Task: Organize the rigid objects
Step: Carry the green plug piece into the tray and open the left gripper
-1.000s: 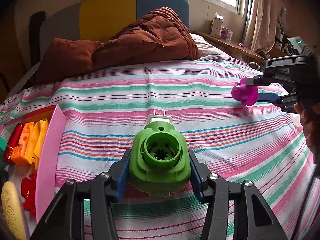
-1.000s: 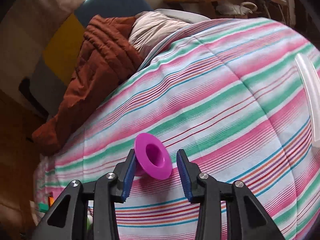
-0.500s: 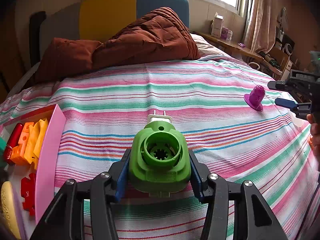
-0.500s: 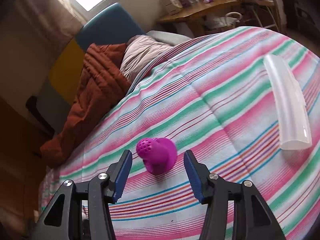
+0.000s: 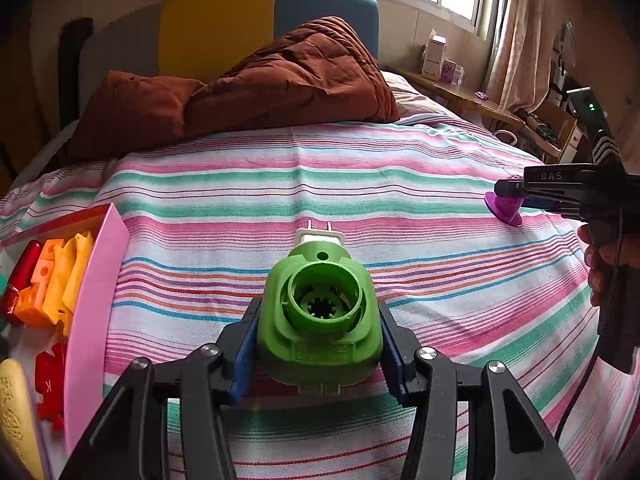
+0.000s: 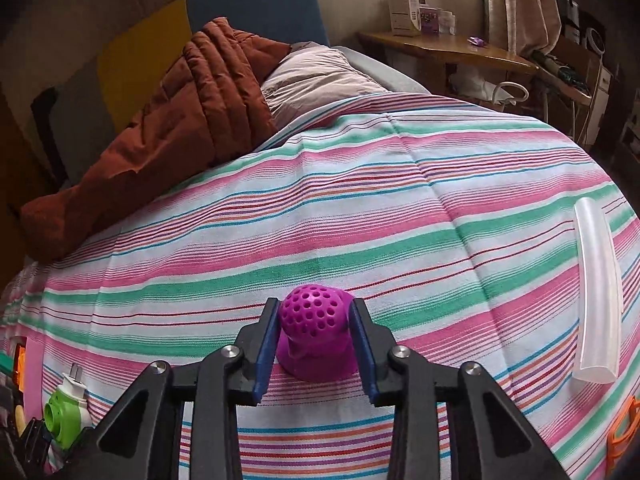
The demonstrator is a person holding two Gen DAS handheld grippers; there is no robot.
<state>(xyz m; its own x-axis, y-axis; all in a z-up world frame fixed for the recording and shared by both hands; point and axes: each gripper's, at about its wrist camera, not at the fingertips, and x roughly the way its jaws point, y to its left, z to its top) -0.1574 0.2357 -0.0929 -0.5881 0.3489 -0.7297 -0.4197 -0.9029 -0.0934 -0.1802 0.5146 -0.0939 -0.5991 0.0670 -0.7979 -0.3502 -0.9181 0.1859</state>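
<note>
the left gripper (image 5: 318,354) is clenched on a green plug-in device (image 5: 318,316) above the striped bedspread (image 5: 360,208). farther right, the right gripper (image 6: 314,350) is closing on a purple perforated piece (image 6: 314,332) standing on the bedspread, pads touching its sides. a clear tube (image 6: 598,300) lies beyond.

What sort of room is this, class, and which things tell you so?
Most likely a bedroom: a bed under a striped sheet, a brown quilt bunched against a padded headboard, and a pillow beside it.

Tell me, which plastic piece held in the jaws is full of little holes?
The purple piece, between the closing right jaws, resting on the striped bedspread. The green piece in the left jaws has one big round opening.
</note>
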